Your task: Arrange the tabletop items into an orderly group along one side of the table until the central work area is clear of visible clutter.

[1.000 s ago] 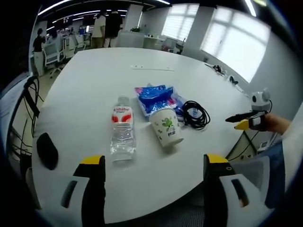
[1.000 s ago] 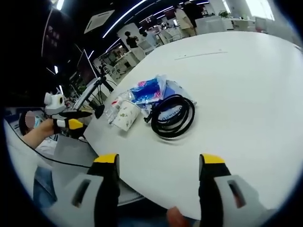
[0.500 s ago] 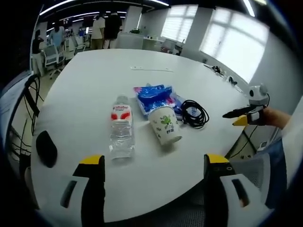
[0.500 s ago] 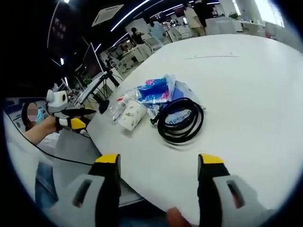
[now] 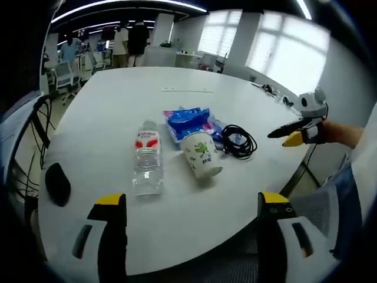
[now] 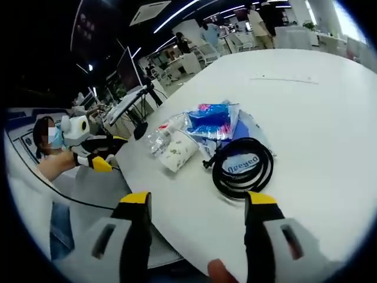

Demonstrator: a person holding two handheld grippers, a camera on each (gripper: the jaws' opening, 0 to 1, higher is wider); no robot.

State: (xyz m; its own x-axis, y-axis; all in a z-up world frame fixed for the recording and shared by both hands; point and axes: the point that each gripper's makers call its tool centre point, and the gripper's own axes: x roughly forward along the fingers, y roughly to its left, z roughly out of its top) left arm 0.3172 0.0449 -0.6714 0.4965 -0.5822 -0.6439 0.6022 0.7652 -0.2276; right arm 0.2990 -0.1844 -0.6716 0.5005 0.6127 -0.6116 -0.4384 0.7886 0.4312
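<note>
Table (image 5: 118, 106): large, white, rounded, carrying one cluster of items near the edge closest to the person, the far expanse bare apart from a thin strip too small to identify. Blue packet (image 5: 187, 121): crinkled plastic, at the far side of the cluster, partly hidden behind the cup; contents unreadable. Water bottle (image 5: 145, 158): clear, red label, lying on its side, long axis running away from the left claw (image 5: 191, 227), cap end farthest. Black cable coil (image 6: 242, 167): flat on the table, almost straight ahead of the right claw (image 6: 197, 227), judged the nearer claw to it; a labelled item inside the loop is hard to make out. Paper cup (image 5: 202, 155): tipped over, mouth toward the person, between bottle and coil, ahead of the left claw. Black mouse-like object (image 5: 58, 184): well apart at the left edge, identity uncertain. Both claws: released, jaws spread, grasping nothing, held off the table edge.
</note>
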